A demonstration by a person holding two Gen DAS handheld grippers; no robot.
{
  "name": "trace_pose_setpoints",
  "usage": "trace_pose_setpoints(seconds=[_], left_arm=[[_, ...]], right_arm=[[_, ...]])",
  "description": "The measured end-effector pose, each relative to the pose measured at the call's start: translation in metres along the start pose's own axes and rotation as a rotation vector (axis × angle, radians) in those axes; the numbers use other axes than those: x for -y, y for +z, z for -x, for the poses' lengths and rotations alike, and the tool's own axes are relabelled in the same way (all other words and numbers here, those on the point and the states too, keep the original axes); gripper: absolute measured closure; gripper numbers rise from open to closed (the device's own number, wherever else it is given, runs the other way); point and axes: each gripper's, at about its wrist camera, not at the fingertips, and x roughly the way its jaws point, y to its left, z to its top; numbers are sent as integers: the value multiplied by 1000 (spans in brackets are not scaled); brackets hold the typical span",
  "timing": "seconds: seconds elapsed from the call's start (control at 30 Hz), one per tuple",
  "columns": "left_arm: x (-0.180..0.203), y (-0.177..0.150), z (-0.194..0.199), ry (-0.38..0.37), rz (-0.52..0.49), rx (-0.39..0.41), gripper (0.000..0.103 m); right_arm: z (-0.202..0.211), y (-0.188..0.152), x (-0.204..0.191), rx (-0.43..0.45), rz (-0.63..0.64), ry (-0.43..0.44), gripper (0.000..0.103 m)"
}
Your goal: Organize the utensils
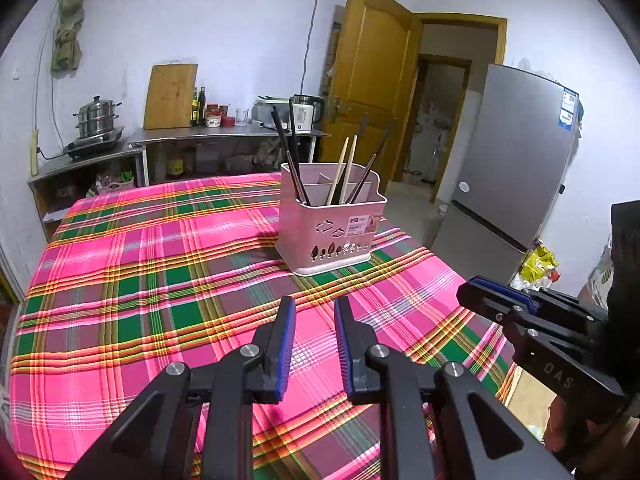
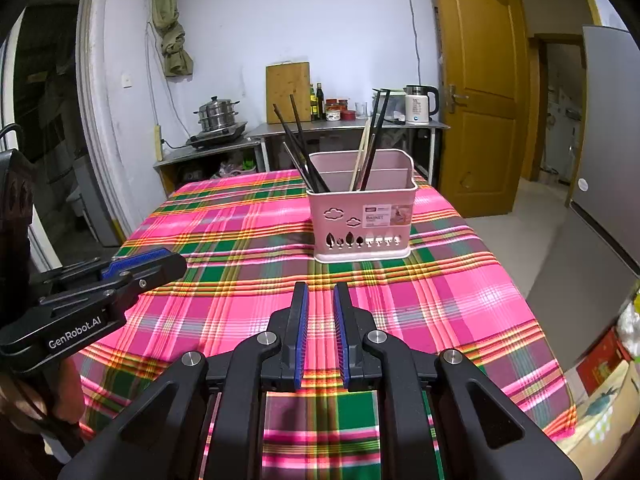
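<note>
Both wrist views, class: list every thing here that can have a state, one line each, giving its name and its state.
Pink basket: upright on the plaid tablecloth, holding chopsticks.
Chopsticks: standing tilted in the basket.
Left gripper: jaws slightly apart, empty.
Right gripper: jaws slightly apart, empty.
Wooden door: open.
Fridge: closed.
</note>
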Motion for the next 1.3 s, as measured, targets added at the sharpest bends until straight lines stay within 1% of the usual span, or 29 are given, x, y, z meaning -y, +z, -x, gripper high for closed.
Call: trace_pose_setpoints(seconds=[1.3], left_arm=[[3, -4, 1, 10, -13, -9, 84]], right_arm=[[-4, -1, -1, -15, 3, -6, 90]])
